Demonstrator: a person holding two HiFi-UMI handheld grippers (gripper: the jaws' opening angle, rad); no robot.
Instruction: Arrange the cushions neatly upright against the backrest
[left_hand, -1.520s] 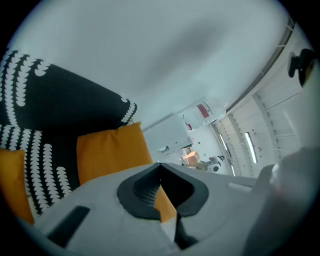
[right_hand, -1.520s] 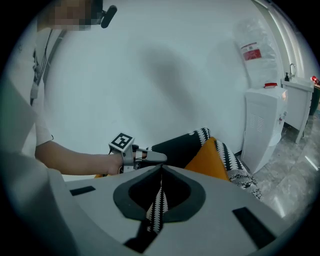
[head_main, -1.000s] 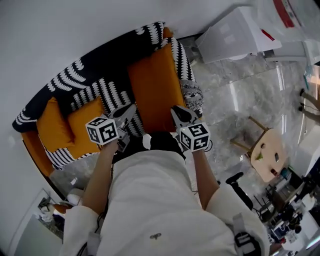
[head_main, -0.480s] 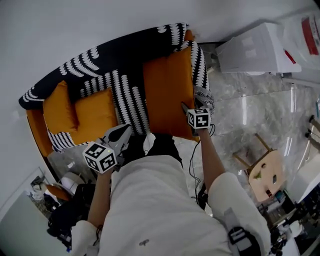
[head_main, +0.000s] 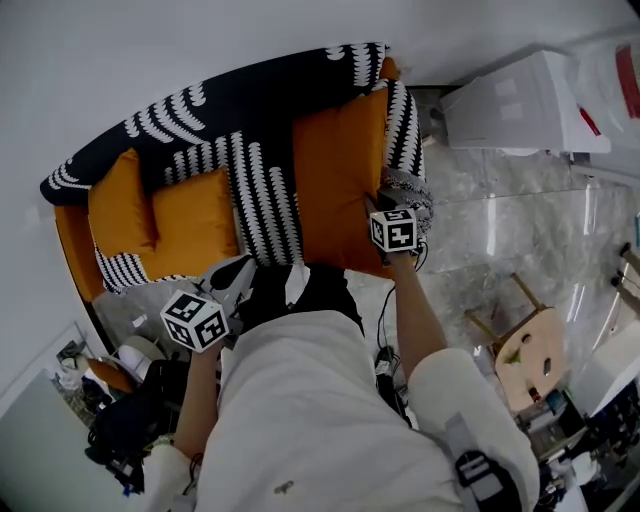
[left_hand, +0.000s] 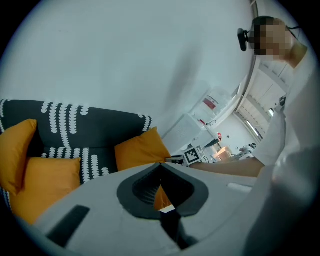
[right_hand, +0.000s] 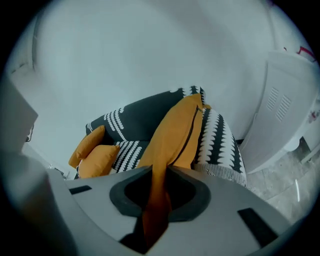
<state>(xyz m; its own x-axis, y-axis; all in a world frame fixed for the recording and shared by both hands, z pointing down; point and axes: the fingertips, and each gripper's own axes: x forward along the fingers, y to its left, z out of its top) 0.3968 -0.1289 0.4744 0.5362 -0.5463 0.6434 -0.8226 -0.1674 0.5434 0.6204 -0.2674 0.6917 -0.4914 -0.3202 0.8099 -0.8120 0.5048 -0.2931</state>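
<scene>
Three orange cushions on the sofa (head_main: 262, 200), and I'd say none is finished. The big cushion (head_main: 335, 190) sprawls over the right seat and isn't stood against the backrest (head_main: 230, 110) yet. The corner cushion (head_main: 120, 205) and middle cushion (head_main: 195, 220) huddle at the left, leaning, not lined up.

Room-wise, the wall (head_main: 150, 40) is tight behind, the armrest (head_main: 402, 110) is just beside the big one, and the floor (head_main: 480, 230) is open in front.

The right gripper (head_main: 383, 205) has just been closing its jaws and now pinches the big cushion's near edge. The left gripper (head_main: 240, 268) is fully closed, holding nothing.

right gripper (right_hand: 161, 172): jaws just closing, pinching large orange cushion (right_hand: 176, 134) edge | small orange cushions (right_hand: 96, 151): far end of sofa (right_hand: 140, 117)
</scene>
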